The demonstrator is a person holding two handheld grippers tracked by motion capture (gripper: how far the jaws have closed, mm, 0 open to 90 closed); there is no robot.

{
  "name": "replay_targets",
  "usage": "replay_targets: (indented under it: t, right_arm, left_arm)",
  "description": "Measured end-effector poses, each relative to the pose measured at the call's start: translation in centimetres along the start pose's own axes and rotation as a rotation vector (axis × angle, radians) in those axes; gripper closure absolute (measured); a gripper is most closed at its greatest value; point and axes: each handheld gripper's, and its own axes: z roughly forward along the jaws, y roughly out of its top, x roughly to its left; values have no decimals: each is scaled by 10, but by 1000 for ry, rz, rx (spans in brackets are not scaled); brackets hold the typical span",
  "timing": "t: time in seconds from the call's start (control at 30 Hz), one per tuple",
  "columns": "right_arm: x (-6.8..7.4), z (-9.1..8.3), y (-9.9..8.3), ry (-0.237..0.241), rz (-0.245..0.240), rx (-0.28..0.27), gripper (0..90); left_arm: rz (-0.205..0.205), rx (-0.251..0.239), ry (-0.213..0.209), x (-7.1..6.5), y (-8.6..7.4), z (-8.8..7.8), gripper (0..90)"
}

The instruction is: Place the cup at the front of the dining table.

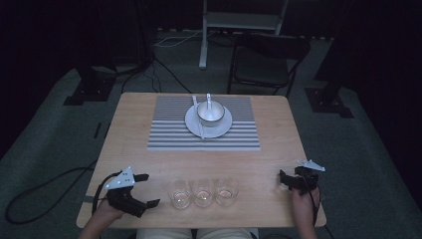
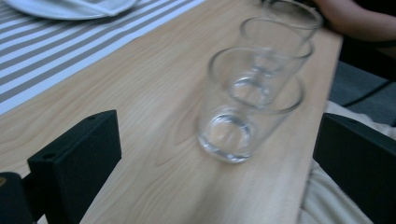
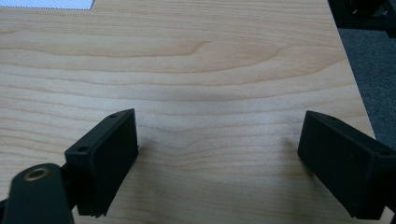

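Observation:
Three clear glasses stand in a row near the table's front edge: left glass (image 1: pixel 179 193), middle glass (image 1: pixel 203 192), right glass (image 1: pixel 226 190). My left gripper (image 1: pixel 144 190) rests at the front left, open, its jaws pointing at the row; the nearest glass (image 2: pixel 243 109) sits ahead between them, untouched. My right gripper (image 1: pixel 284 179) lies at the front right, open over bare wood (image 3: pixel 210 93). Farther back, a striped placemat (image 1: pixel 171 134) carries a white plate (image 1: pixel 194 127) with a metal bowl (image 1: pixel 211 113), a spoon and a utensil on it.
A black folding chair (image 1: pixel 266 59) stands behind the table's far edge, with a white stand (image 1: pixel 204 37) behind it. Cables run across the grey floor at the left. The table's right edge (image 3: pixel 348 70) is close to my right gripper.

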Motion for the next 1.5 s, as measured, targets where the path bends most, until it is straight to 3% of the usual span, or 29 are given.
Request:
replay_targets:
  t: [0.13, 0.83, 0.87, 1.17, 1.5]
  right_arm:
    - [0, 0, 0, 0, 0, 0, 116]
    - [0, 0, 0, 0, 0, -1, 116]
    - [0, 0, 0, 0, 0, -1, 116]
    - [0, 0, 0, 0, 0, -1, 116]
    - [0, 0, 0, 0, -2, -1, 116]
  left_arm:
    - [14, 10, -32, -5, 9, 6, 15]
    - [83, 58, -90, -21, 44, 45, 15]
    - [80, 53, -119, -21, 46, 47, 15]
    - [109, 76, -106, -26, 57, 58, 15]
    - [181, 155, -93, -38, 83, 74, 16]
